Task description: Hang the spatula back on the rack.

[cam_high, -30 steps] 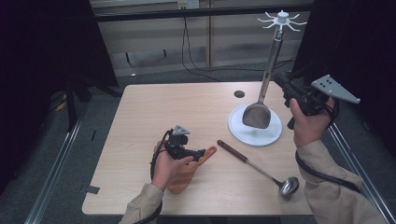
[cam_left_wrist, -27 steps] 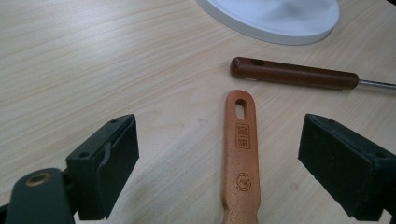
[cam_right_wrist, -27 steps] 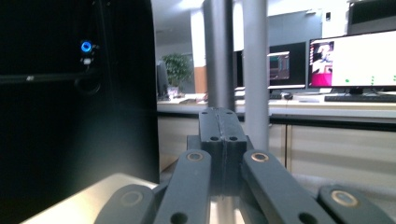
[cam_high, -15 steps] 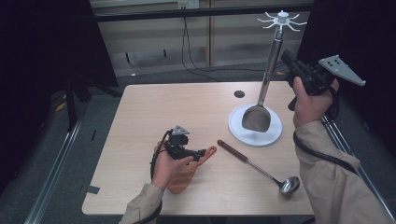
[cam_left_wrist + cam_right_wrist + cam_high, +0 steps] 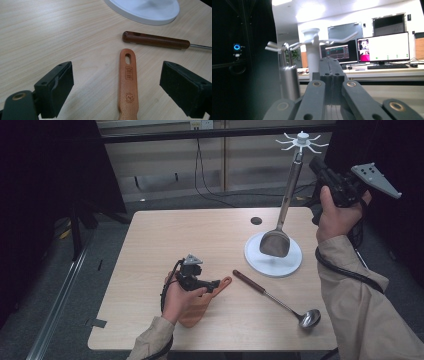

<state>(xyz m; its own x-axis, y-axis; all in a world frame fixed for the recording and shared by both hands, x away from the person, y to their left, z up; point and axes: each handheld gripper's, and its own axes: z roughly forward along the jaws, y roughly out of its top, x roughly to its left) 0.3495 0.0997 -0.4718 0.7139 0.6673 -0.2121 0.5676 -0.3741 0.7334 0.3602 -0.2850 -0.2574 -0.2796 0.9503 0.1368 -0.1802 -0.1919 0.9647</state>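
Surface (image 5: 165, 240) with white utensil stand (image 5: 295, 265) near its right edge; a metal turner (image 5: 276, 242) hangs from a top hook. Apparent step: hanging utensils. Right gripper (image 5: 320, 167), jaws closed and empty, is raised beside the stand top. Left gripper (image 5: 117, 87), jaws wide, straddles the wooden spatula (image 5: 128, 85) near the front edge (likely next grasp). The ladle (image 5: 280, 300) lies just beside.
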